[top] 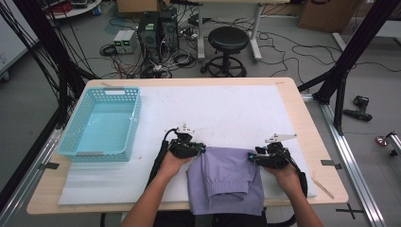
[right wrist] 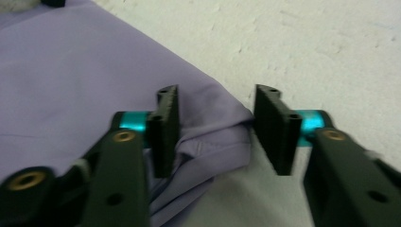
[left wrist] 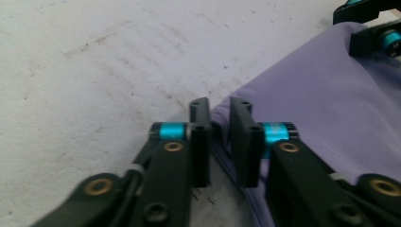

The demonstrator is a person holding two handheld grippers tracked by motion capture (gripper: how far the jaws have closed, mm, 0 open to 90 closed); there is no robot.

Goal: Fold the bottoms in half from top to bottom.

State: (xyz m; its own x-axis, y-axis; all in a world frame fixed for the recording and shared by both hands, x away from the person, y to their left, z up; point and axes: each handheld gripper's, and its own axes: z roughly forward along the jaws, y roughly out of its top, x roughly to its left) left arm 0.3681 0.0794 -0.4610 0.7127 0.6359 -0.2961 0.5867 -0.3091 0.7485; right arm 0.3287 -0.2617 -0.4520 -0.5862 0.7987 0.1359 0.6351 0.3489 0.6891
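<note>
No text, label, brand or number is legible anywhere (everything too small or blurred).

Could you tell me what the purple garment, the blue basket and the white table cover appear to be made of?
The purple garment looks like soft, matte woven or knit fabric; it folds and wrinkles, with a ribbed band. The blue basket seems rigid moulded plastic, with perforated lattice walls and a slight sheen. The white table cover looks like foam or felt sheet, matte and scuffed; I cannot tell which.
</note>
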